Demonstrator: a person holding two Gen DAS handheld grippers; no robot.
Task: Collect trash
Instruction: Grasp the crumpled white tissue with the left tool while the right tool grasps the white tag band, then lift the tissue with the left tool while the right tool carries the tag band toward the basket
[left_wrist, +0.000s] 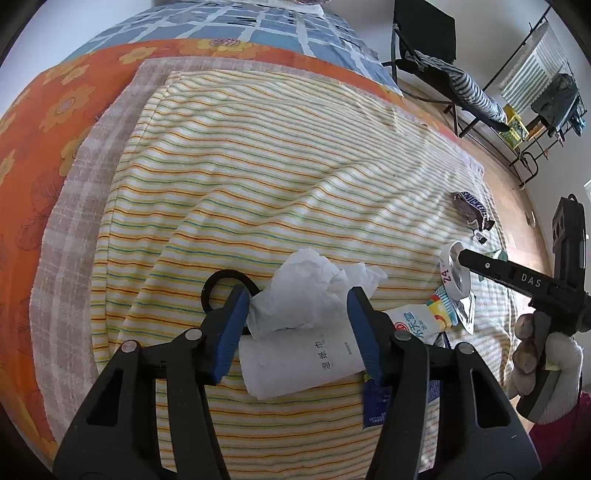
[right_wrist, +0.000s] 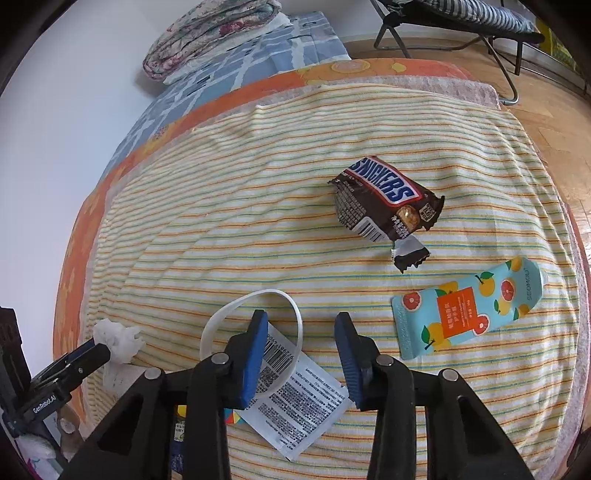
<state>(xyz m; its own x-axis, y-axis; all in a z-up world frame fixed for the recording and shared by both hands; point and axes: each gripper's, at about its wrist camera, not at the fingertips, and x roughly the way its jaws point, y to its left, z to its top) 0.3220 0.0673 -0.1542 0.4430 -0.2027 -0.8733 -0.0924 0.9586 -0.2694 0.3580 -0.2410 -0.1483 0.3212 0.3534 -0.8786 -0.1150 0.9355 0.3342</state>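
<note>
Striped towel (left_wrist: 258, 155) spread over a bed, littered with trash. Left gripper (left_wrist: 295, 317) jaws apart, flanking a crumpled tissue (left_wrist: 306, 288) at the towel's near edge, pads at its sides; grip uncertain. Right gripper (right_wrist: 301, 354) jaws apart over a white sachet (right_wrist: 299, 402) and a white ring (right_wrist: 255, 310). Farther across the towel: Snickers wrapper (right_wrist: 384, 203), citrus-print tube (right_wrist: 469, 310).

We see cream towel (right_wrist: 258, 192) striped orange, green, yellow; brown Snickers wrapper (right_wrist: 384, 203), blue lettering; pale blue tube (right_wrist: 469, 310), orange fruit print; white tissue (left_wrist: 306, 291); orange floral sheet (left_wrist: 55, 110).
</note>
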